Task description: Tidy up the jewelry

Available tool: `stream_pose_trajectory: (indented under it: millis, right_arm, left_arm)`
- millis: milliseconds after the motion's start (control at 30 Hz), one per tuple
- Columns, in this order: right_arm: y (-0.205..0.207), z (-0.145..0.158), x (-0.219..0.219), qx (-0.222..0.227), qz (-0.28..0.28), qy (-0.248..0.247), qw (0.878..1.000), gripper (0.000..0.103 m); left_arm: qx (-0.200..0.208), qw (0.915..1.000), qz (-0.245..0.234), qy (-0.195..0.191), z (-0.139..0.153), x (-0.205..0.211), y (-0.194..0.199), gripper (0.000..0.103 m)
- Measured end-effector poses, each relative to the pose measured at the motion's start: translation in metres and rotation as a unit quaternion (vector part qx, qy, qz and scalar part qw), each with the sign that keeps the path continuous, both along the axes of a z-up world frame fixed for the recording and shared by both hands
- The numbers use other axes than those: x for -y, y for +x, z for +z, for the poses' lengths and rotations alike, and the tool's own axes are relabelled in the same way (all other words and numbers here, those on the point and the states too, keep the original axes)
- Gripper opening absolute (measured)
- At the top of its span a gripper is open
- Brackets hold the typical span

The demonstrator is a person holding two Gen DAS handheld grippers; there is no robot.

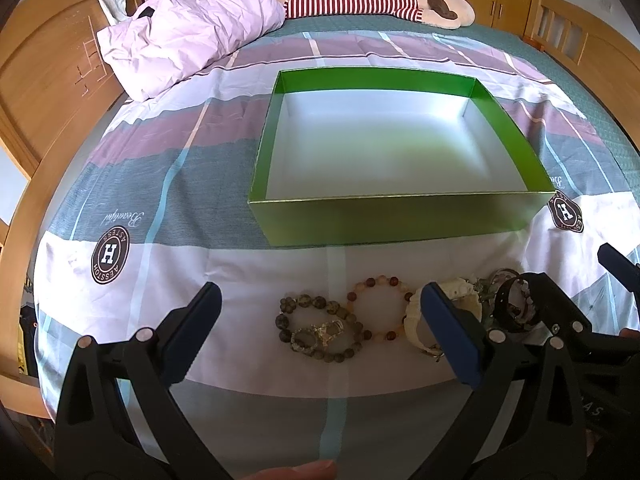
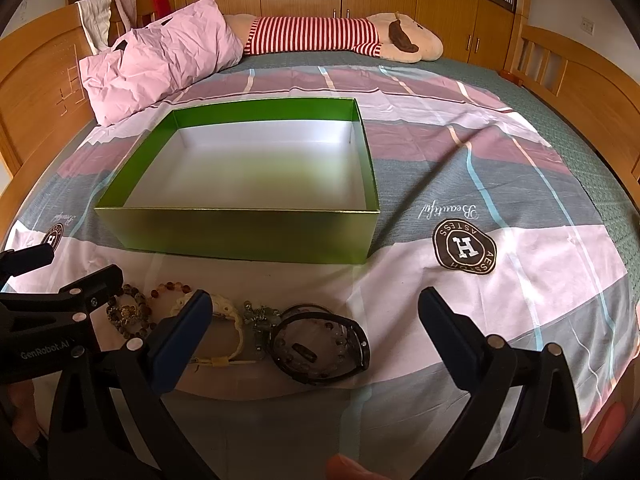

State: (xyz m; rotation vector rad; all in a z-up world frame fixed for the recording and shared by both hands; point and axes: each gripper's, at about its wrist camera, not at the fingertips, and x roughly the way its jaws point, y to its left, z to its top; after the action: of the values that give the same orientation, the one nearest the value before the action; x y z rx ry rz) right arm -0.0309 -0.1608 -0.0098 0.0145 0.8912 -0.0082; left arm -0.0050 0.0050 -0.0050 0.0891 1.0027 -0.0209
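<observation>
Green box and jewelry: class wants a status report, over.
Left gripper and right gripper open, holding nothing. Green box empty. Bracelets and watches in a row on the bedspread before it. Path to box unobstructed.

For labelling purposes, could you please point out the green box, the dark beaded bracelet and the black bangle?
green box (image 1: 400,216): left wrist view, near outer wall.
dark beaded bracelet (image 1: 320,303): left wrist view, top beads.
black bangle (image 2: 356,334): right wrist view, right rim.

One green box (image 1: 400,216), one pillow (image 1: 188,28), two bead bracelets (image 1: 320,328).
</observation>
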Motion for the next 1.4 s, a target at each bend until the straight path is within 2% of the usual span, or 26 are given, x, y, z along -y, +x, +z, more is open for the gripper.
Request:
stream_pose_trajectory:
  millis: [600, 733, 833, 900, 967, 1033, 1067, 1133, 1200, 1300, 1400]
  right_arm:
    - [0.0, 0.0, -0.001, 0.0, 0.001, -0.001, 1.0, 0.102]
    - [0.006, 0.025, 0.007, 0.023, -0.003, -0.022, 1.0, 0.102]
    - [0.022, 0.044, 0.019, 0.018, -0.009, -0.04, 0.999, 0.102]
    - [0.032, 0.046, 0.029, 0.01, -0.003, -0.022, 1.0, 0.102]
    - [0.043, 0.036, 0.034, -0.022, 0.007, -0.004, 1.0, 0.095]
    - [0.044, 0.017, 0.034, -0.062, 0.021, 0.013, 0.998, 0.077]
    - [0.044, 0.004, 0.031, -0.084, 0.033, 0.023, 0.996, 0.071]
    - [0.042, -0.018, 0.025, -0.126, 0.05, 0.034, 0.99, 0.044]
    - [0.041, -0.03, 0.021, -0.151, 0.067, 0.044, 0.985, 0.034]
    - [0.036, -0.034, 0.017, -0.176, 0.085, 0.016, 0.981, 0.034]
    - [0.035, -0.039, 0.024, -0.191, 0.072, 0.006, 0.979, 0.034]
  left_arm:
    - [-0.001, 1.0, -0.001, 0.002, -0.003, 0.0, -0.001, 0.101]
    - [0.006, 0.9995, 0.022, 0.02, -0.006, -0.009, 0.0, 0.101]
    - [-0.022, 0.9994, 0.027, 0.005, -0.013, -0.024, 0.006, 0.101]
    - [-0.045, 0.9982, 0.038, -0.009, -0.02, -0.035, 0.01, 0.101]
    - [-0.068, 0.9965, 0.043, -0.021, -0.027, -0.042, 0.012, 0.096]
    - [-0.085, 0.995, 0.047, -0.024, -0.033, -0.047, 0.013, 0.079]
    - [-0.09, 0.9946, 0.047, -0.024, -0.035, -0.049, 0.013, 0.074]
    - [-0.1, 0.9934, 0.048, -0.029, -0.038, -0.052, 0.012, 0.059]
    - [-0.104, 0.9929, 0.047, -0.034, -0.04, -0.053, 0.011, 0.055]
    - [-0.103, 0.9933, 0.032, -0.041, -0.039, -0.047, 0.008, 0.055]
    - [-0.095, 0.9938, 0.007, -0.057, -0.035, -0.037, 0.006, 0.055]
